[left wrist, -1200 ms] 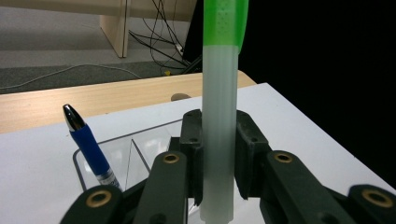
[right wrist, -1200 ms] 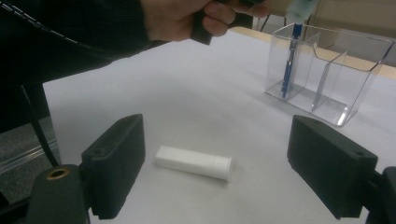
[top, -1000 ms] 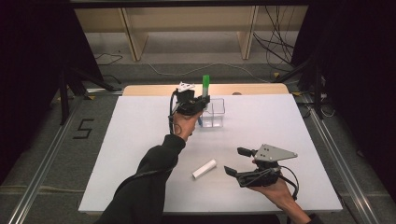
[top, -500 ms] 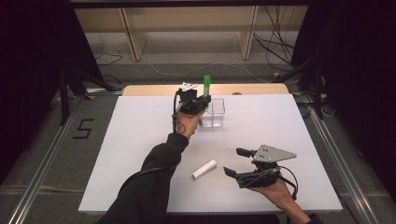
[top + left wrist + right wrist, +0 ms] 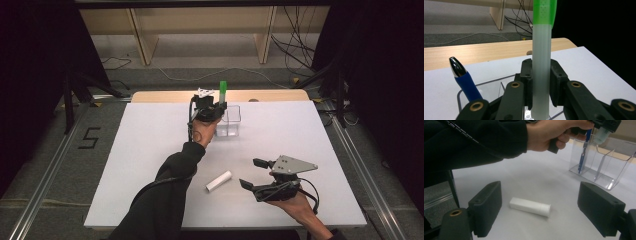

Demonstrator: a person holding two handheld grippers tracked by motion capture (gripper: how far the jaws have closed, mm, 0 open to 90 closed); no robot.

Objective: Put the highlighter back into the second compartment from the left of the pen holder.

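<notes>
Since a second ago little has changed: the left gripper (image 5: 215, 111) stays clamped on the upright translucent tube with green cap (image 5: 541, 62), held over the clear plastic divided box (image 5: 232, 122), probably just entering a compartment. Release remains pending. The right gripper (image 5: 549, 210) stands wide open and empty, flanking the white cylinder (image 5: 530, 206).

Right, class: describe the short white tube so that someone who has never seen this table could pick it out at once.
Start at the white table and go to its near edge, by the right gripper with its fingers open. The short white tube lies flat there. Unlike the green-capped pen and the blue pen, upright at the clear box, it lies alone.
</notes>
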